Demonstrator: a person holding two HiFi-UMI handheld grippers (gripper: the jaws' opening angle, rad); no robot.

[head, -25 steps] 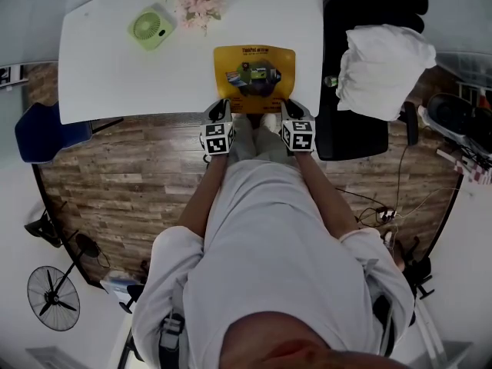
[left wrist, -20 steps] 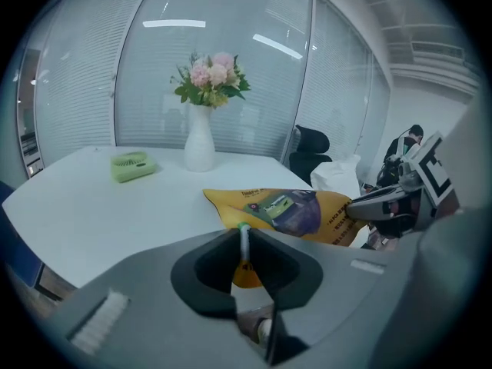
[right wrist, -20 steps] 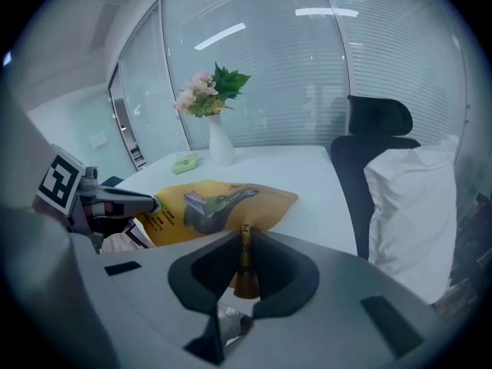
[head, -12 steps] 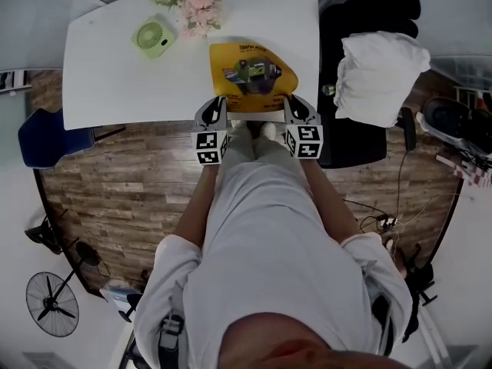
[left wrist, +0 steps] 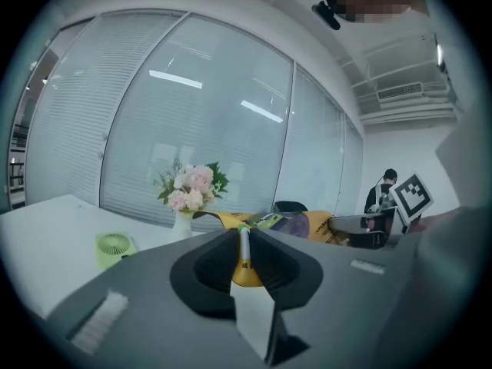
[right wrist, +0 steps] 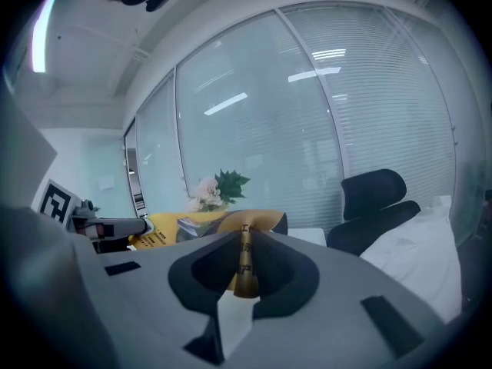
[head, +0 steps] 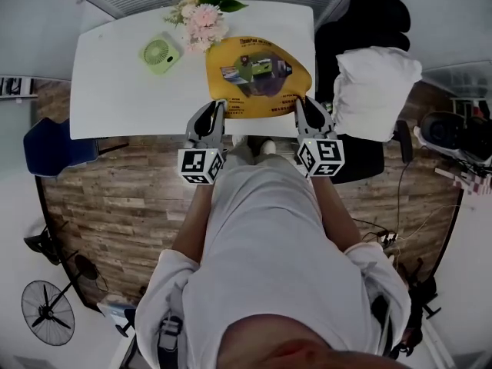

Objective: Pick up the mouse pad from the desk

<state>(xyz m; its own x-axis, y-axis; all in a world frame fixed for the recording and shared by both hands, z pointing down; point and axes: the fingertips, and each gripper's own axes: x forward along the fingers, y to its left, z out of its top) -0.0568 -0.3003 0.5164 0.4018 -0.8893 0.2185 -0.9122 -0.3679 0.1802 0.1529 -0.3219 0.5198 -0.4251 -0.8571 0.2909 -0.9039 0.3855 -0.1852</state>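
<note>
The yellow mouse pad (head: pixel 257 74), printed with a picture, hangs sagging above the near edge of the white desk (head: pixel 123 91). My left gripper (head: pixel 217 110) is shut on its near left corner and my right gripper (head: pixel 301 104) on its near right corner. In the left gripper view the pad's thin edge (left wrist: pixel 244 246) is pinched between the jaws of the left gripper (left wrist: pixel 244 238), and the pad (left wrist: pixel 307 224) stretches off to the right. In the right gripper view the pad's yellow edge (right wrist: pixel 245 266) is clamped in the right gripper (right wrist: pixel 245 241).
A green desk fan (head: pixel 161 52) and a vase of pink flowers (head: pixel 201 18) stand at the back of the desk. A black chair with white cloth (head: pixel 377 79) is to the right, a blue chair (head: pixel 46 144) left, and a floor fan (head: pixel 48 312) at the lower left.
Both grippers have risen together with the mouse pad, which has come off the desk and now curves between them. The jaws stay shut on its corners.
</note>
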